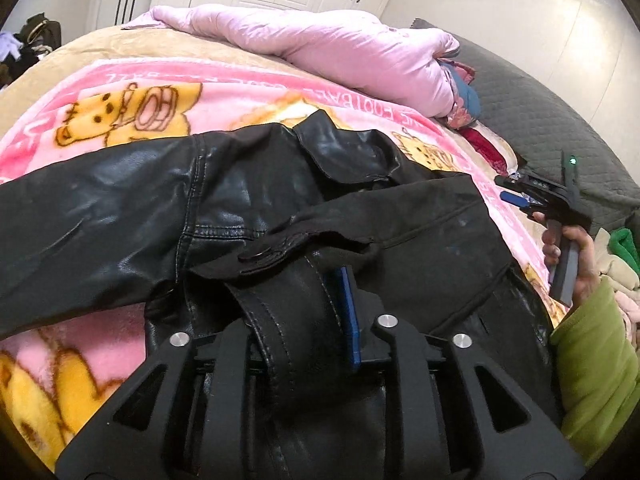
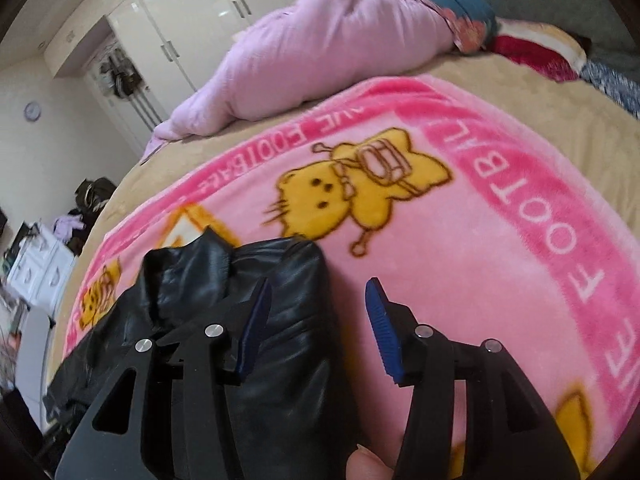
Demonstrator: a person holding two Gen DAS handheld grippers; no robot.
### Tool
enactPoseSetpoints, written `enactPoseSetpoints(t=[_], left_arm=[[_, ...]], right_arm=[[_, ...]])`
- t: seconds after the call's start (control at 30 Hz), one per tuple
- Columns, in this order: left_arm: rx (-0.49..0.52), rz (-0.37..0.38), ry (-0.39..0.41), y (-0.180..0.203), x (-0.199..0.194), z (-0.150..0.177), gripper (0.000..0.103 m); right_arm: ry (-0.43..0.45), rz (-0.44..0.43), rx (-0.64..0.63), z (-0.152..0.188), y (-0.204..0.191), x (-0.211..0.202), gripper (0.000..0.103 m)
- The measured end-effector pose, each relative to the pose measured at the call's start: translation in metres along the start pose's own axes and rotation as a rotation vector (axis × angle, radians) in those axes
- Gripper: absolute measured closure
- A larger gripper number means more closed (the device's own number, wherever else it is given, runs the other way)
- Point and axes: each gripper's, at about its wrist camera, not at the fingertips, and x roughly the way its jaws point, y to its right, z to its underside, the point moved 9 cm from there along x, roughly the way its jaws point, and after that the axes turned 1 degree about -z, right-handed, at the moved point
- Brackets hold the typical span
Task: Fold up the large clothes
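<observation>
Black leather jacket (image 1: 120, 208) lay spread across the pink cartoon blanket (image 1: 248, 92) on the bed, one sleeve stretched off to the left and a strip of its edge caught between the jaws of the left gripper (image 1: 304, 320) at the near side. Further right, the right gripper (image 2: 316, 332) hung over the jacket's right edge with its blue pads (image 2: 384, 336) apart and nothing between them. A lilac duvet (image 1: 320, 40) was bunched along the far side.
</observation>
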Motion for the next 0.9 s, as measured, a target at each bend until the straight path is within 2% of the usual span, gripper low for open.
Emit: enactPoseSetpoints(t=[0.07, 0.17, 0.3, 0.37, 0.53, 0.6, 0.77, 0.9], left_arm=[[-0.004, -0.006, 0.008, -0.002, -0.003, -0.003, 0.077], [-0.005, -0.012, 0.025, -0.004, -0.011, -0.008, 0.069], [-0.008, -0.019, 0.048, -0.005, -0.023, -0.013, 0.065], [-0.003, -0.04, 0.075, -0.006, -0.032, -0.018, 0.058], [0.031, -0.049, 0.12, -0.001, -0.046, -0.026, 0.057], [0.038, -0.043, 0.111, 0.003, -0.043, -0.025, 0.057], [0.061, -0.022, 0.051, 0.019, -0.023, -0.013, 0.044], [0.111, -0.037, -0.019, 0.028, -0.003, 0.004, 0.038]], right_arm=[[0.004, -0.025, -0.023, 0.006, -0.01, -0.011, 0.055], [0.004, -0.045, -0.043, 0.019, -0.023, -0.023, 0.055], [-0.01, -0.048, -0.08, 0.037, -0.038, -0.031, 0.055], [-0.003, -0.045, -0.109, 0.041, -0.046, -0.036, 0.054], [0.002, -0.067, -0.142, 0.052, -0.062, -0.044, 0.049], [-0.013, -0.074, -0.162, 0.06, -0.069, -0.042, 0.049], [-0.067, -0.082, -0.21, 0.085, -0.084, -0.033, 0.044], [-0.098, -0.065, -0.237, 0.101, -0.091, -0.026, 0.041]])
